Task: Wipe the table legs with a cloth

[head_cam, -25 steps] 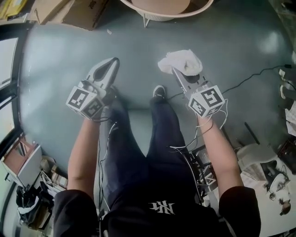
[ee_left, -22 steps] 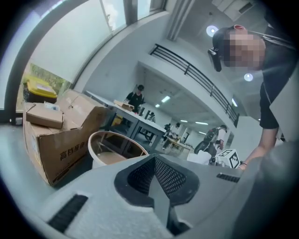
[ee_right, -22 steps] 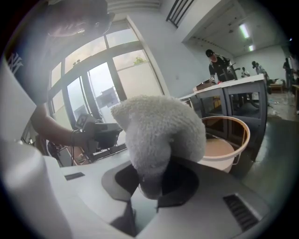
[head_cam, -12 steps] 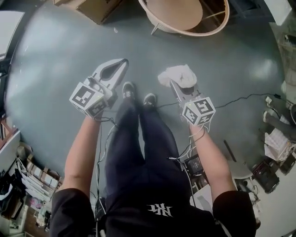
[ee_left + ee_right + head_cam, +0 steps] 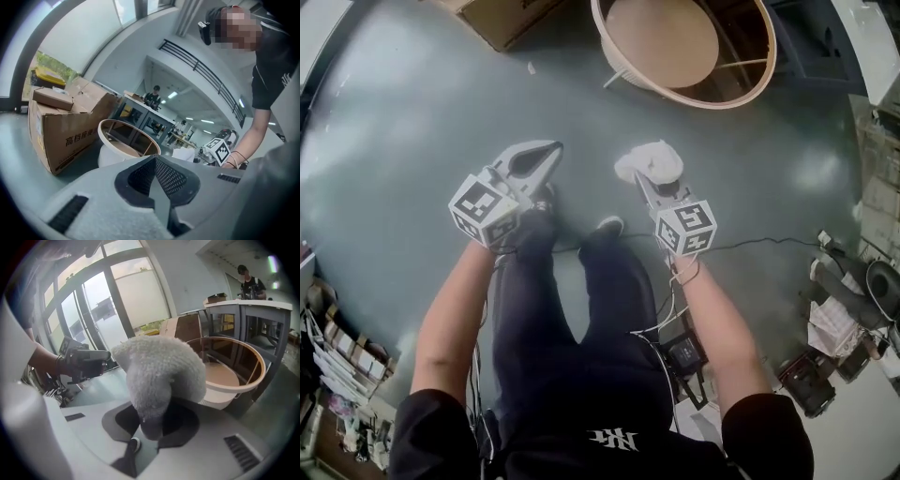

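Lower centre of head view: person's legs, mid-stride on the floor. Just above them, left gripper, jaws together, nothing held; right gripper clamped on cloth. Top of frame: table has come nearer and fuller into view over the last second, so the approach is under way. Pale leg at its left edge untouched; wiping not begun.

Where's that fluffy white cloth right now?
In the head view, the white cloth is pinched in the right tool, held over the grey floor just short of the round table ahead.
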